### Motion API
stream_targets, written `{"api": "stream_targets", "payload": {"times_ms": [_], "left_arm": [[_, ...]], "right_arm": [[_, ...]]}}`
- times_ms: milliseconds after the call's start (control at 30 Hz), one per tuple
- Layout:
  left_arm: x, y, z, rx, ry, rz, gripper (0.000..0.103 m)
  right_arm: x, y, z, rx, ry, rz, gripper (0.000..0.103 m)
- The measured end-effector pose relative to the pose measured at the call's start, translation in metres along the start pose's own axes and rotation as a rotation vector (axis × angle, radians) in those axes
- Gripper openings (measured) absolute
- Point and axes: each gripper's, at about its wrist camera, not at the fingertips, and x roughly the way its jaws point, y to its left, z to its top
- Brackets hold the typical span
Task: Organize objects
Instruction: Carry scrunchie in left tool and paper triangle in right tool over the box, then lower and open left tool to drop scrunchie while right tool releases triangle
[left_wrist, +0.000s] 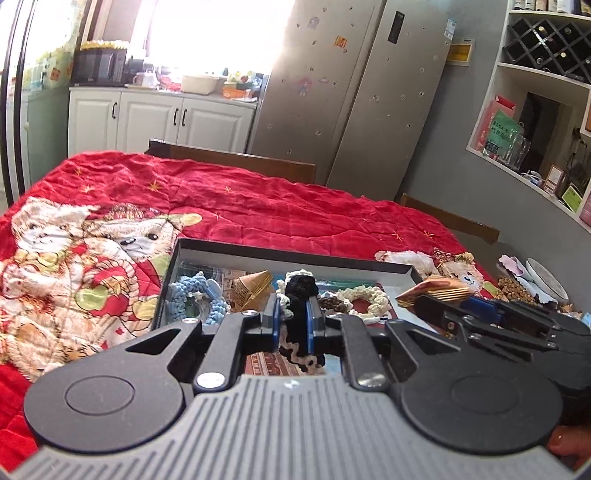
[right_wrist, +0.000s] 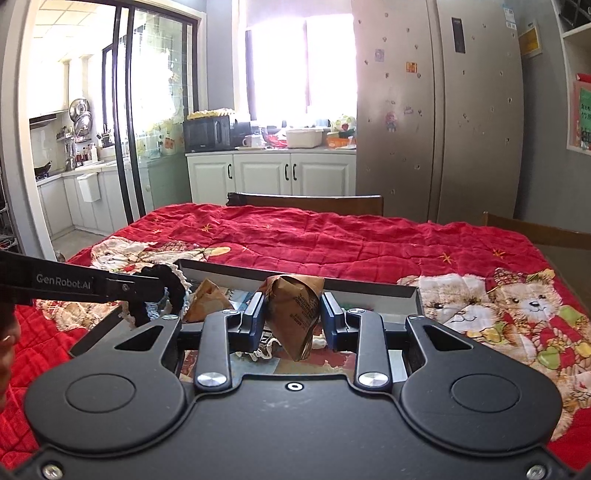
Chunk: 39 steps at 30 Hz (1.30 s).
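A shallow dark tray (left_wrist: 291, 256) lies on the red quilt and holds a blue knitted scrunchie (left_wrist: 192, 291), a cream scrunchie (left_wrist: 365, 295) and a brown folded paper cone (left_wrist: 255, 288). My left gripper (left_wrist: 293, 317) is shut on a black scrunchie with cream trim (left_wrist: 295, 291), held over the tray. In the right wrist view my right gripper (right_wrist: 293, 314) is shut on another brown folded paper cone (right_wrist: 295, 310), above the tray (right_wrist: 369, 291). The left gripper (right_wrist: 147, 282) enters that view from the left with the black scrunchie (right_wrist: 173, 286). The right gripper (left_wrist: 436, 299) shows at the right of the left wrist view.
The red quilt with bear pictures (left_wrist: 258, 199) covers the table. Wooden chair backs (left_wrist: 236, 158) stand behind it. A plate and small items (left_wrist: 535, 280) sit at the right edge. A grey fridge (left_wrist: 354, 92), white cabinets (left_wrist: 159, 118) and wall shelves (left_wrist: 535, 110) lie beyond.
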Motion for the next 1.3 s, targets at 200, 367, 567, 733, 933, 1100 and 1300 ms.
{"api": "stream_targets", "payload": {"times_ms": [200, 367, 567, 733, 933, 1100, 1300], "left_arm": [[0.019, 0.004, -0.003, -0.017, 0.025, 0.004, 0.017], [0.031, 0.006, -0.003, -0.027, 0.033, 0.015, 0.017], [0.041, 0.008, -0.005, -0.031, 0.047, 0.025, 0.017], [0.046, 0.010, -0.007, -0.032, 0.055, 0.029, 0.017], [0.051, 0.013, -0.009, -0.032, 0.063, 0.044, 0.017], [0.054, 0.014, -0.011, -0.026, 0.072, 0.056, 0.017], [0.057, 0.018, -0.013, -0.024, 0.080, 0.079, 0.017]], "right_arm": [[0.027, -0.001, -0.007, 0.002, 0.032, -0.010, 0.031], [0.042, -0.004, -0.016, 0.004, 0.060, -0.016, 0.031], [0.048, -0.006, -0.022, 0.011, 0.079, -0.019, 0.031], [0.053, -0.007, -0.025, 0.008, 0.091, -0.021, 0.031], [0.057, -0.008, -0.030, 0.009, 0.107, -0.025, 0.031], [0.059, -0.009, -0.032, 0.007, 0.119, -0.026, 0.031], [0.062, -0.010, -0.034, 0.007, 0.131, -0.028, 0.031]]}}
